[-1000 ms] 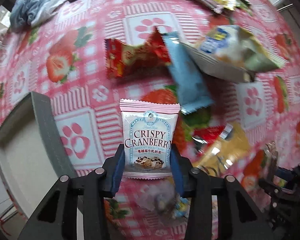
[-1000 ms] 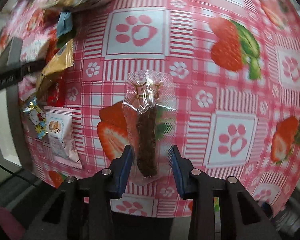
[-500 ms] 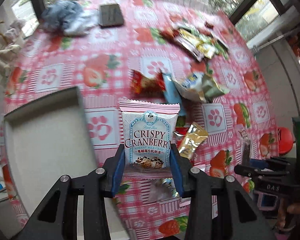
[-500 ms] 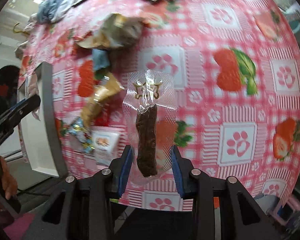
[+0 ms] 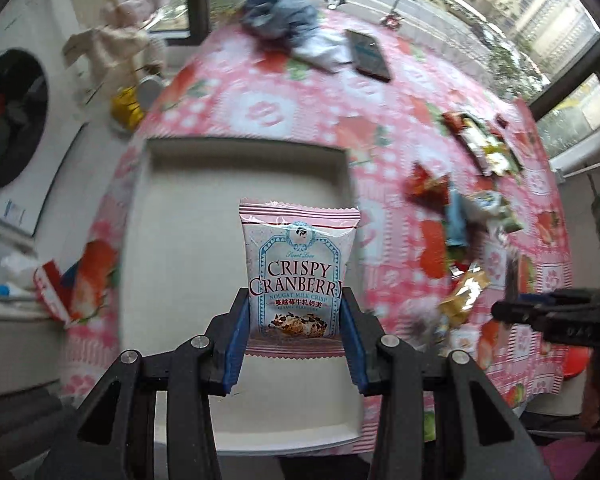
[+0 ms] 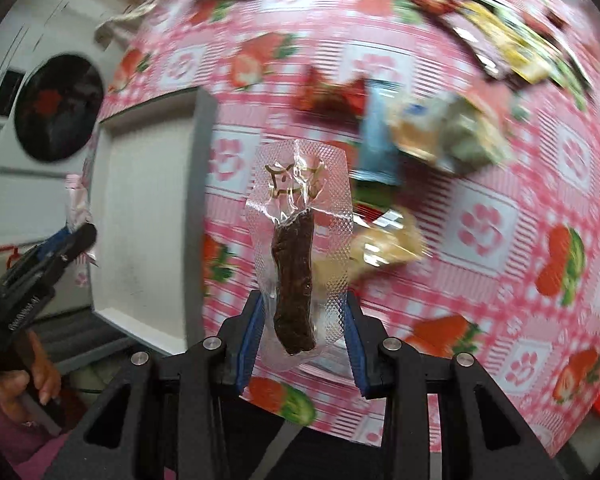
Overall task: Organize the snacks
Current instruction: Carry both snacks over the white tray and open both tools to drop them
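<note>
A white tray (image 5: 172, 208) lies at the near left of the worktop (image 5: 268, 112), which is covered with a pink checked cloth printed with strawberries and paw marks; everything here is placed against that tray. Left of the tray, off the worktop edge, stands a white washing machine (image 6: 40, 120) with a round dark door. Directly above the tray's bare floor, the left hand-held gripper (image 5: 296, 344) pinches the lower sides of a pink-and-white cranberry crisp packet (image 5: 298, 276), which stands upright between the blue pads. Beyond the tray, at the far edge of the worktop, lie a crumpled blue-grey cloth (image 5: 280, 20) and a dark phone (image 5: 370, 56). Right of the tray, the right hand-held gripper (image 6: 302, 340) pinches a clear embossed pouch (image 6: 300, 248) holding a dark brown stick, above the patterned cloth just beside the tray's right wall. Further right of the tray lies a loose heap of snack packets (image 6: 412, 132): red, light blue, gold and pale green among them.
</note>
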`<action>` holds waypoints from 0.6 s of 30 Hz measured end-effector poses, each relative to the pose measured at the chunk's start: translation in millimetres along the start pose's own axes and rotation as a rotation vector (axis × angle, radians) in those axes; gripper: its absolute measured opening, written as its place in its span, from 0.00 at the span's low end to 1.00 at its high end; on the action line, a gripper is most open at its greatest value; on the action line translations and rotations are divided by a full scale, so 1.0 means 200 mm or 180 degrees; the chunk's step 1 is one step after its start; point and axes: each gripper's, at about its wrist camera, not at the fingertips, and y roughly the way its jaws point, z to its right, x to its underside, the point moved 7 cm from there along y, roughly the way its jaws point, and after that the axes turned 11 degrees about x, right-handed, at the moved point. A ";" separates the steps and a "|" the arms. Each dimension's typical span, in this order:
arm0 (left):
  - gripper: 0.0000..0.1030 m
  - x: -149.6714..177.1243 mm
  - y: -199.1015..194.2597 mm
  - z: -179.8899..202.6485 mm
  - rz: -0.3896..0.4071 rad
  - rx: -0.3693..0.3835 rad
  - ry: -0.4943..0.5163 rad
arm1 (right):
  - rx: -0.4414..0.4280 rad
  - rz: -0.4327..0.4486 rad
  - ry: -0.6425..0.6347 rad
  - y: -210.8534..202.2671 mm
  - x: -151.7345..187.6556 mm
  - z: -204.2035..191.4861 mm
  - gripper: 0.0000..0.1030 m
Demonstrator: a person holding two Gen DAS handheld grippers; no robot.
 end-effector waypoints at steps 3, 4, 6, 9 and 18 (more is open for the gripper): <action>0.45 0.04 0.00 -0.12 -0.0037 -0.0029 -0.0170 | -0.0021 -0.0038 -0.0265 0.01 -0.05 -0.15 0.39; 0.45 0.05 0.00 -0.15 -0.0049 -0.0047 -0.0221 | -0.0019 -0.0054 -0.0342 0.02 -0.06 -0.20 0.39; 0.45 0.08 0.01 -0.21 -0.0081 -0.0091 -0.0291 | -0.0008 -0.0111 -0.0515 0.04 -0.09 -0.30 0.39; 0.45 0.10 0.03 -0.26 -0.0136 -0.0129 -0.0366 | -0.0088 -0.0180 -0.0669 0.07 -0.14 -0.47 0.39; 0.45 0.15 0.10 -0.34 -0.0355 -0.0180 -0.0334 | -0.0174 -0.0354 -0.0882 0.20 -0.20 -0.78 0.39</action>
